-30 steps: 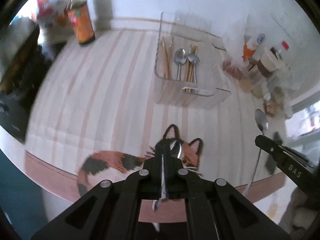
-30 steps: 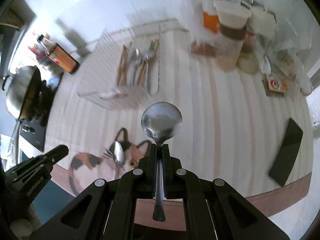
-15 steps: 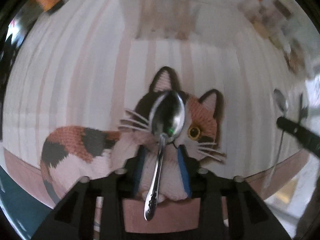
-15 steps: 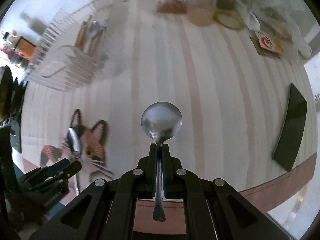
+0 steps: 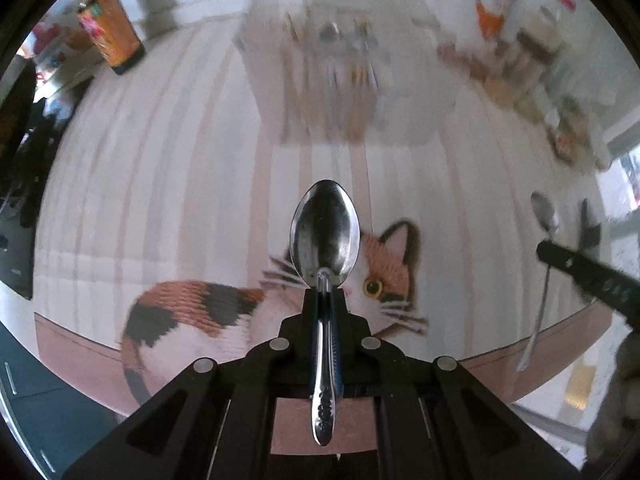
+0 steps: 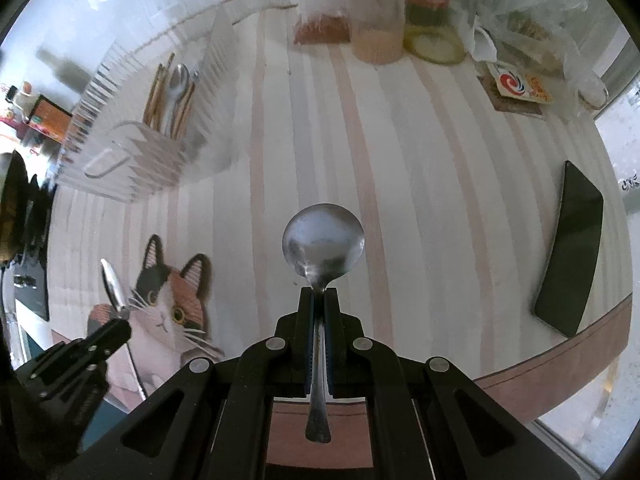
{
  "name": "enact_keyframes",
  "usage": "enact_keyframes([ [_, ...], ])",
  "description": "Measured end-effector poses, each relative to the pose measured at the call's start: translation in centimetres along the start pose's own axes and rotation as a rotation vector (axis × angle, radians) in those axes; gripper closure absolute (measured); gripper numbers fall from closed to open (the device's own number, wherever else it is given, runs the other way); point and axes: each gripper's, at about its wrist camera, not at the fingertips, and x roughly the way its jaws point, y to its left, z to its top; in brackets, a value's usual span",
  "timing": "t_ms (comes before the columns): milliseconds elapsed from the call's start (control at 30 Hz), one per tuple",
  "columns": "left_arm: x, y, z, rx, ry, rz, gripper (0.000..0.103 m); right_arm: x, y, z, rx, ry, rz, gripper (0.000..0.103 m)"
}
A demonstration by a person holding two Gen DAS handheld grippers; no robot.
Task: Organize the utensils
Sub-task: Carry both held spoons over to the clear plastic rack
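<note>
My left gripper (image 5: 324,294) is shut on the neck of an oval steel spoon (image 5: 325,236), held above the cat picture on the striped tablecloth. My right gripper (image 6: 319,294) is shut on a round-bowled steel spoon (image 6: 323,240), held over the table. Each gripper shows in the other's view, the right gripper (image 5: 548,250) at the right, the left gripper (image 6: 120,322) at the lower left. A clear plastic utensil tray (image 6: 120,136) with chopsticks and spoons (image 6: 178,84) stands at the back; it is blurred in the left wrist view (image 5: 344,112).
The cat picture (image 6: 168,300) lies near the table's front edge. An orange-labelled bottle (image 5: 114,36) stands at the back left. Jars and bottles (image 6: 400,12) crowd the back right. A dark flat slab (image 6: 572,268) lies at the right edge.
My left gripper, open around the spoon lying on the cat picture half a second ago, has shut on it and lifted it. My right gripper has swung with its spoon still held.
</note>
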Motion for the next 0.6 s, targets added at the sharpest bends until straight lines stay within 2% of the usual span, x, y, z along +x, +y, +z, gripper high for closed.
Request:
enact_keyframes([
  [267, -8.8, 2.0, 3.0, -0.053, -0.180, -0.049, 0.100, -3.9, 1.9, 2.1, -0.016, -0.076, 0.078, 0.099],
  [400, -12.8, 2.8, 6.0, -0.071, -0.259, -0.087, 0.100, -6.5, 3.6, 3.9, -0.040, -0.122, 0.136, 0.099],
  [500, -14.5, 2.6, 8.4, -0.074, -0.299, -0.111, 0.100, -8.3, 5.2, 6.2, -0.068, -0.152, 0.180, 0.099],
  [600, -14.8, 2.4, 11.3, -0.080, -0.307, -0.125, 0.100, -8.7, 6.9, 9.1, -0.079, -0.164, 0.211, 0.099],
])
